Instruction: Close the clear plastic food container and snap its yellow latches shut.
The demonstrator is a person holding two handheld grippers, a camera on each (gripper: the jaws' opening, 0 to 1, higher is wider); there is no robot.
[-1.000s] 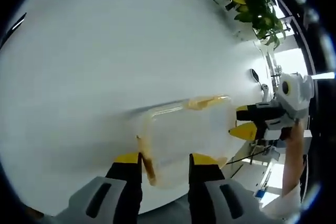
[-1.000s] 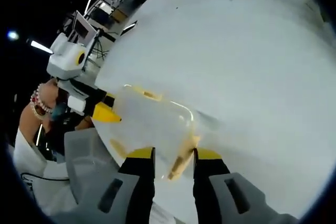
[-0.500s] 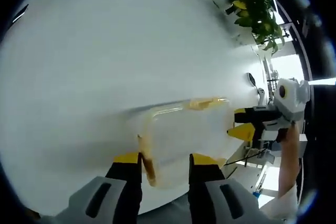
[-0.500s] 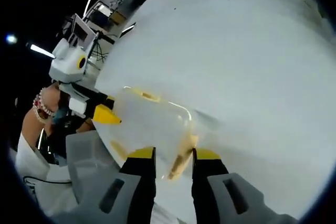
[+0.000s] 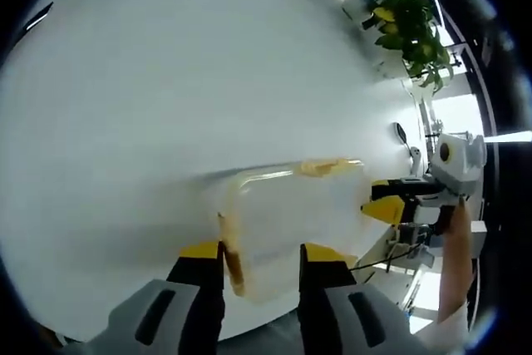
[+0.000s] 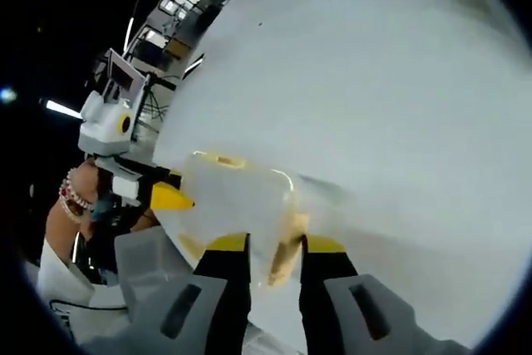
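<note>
The clear plastic container (image 5: 291, 214) lies lid-down-flat on the white table (image 5: 166, 81), held from both ends. My left gripper (image 5: 262, 259) is at its near end, jaws apart, with a yellow latch (image 5: 230, 257) lying close against the left jaw. Across the box, my right gripper (image 5: 384, 201) meets the far end. In the right gripper view the container (image 6: 237, 201) sits just ahead, and my right gripper (image 6: 275, 253) has its jaws pinched on a yellow latch (image 6: 287, 251). The left gripper (image 6: 169, 193) touches the box's other end there. Another latch (image 6: 220, 160) shows on the long side.
A potted green plant (image 5: 407, 14) stands at the table's far corner. The table edge runs just past the box on the right (image 5: 391, 239). A person's hand with a bead bracelet (image 6: 71, 197) holds the left gripper. Open tabletop (image 6: 374, 81) spreads beyond the box.
My right gripper's jaws have drawn a little closer on the latch. Both views shifted slightly with the hands. The left jaws keep the same gap and the box stays put.
</note>
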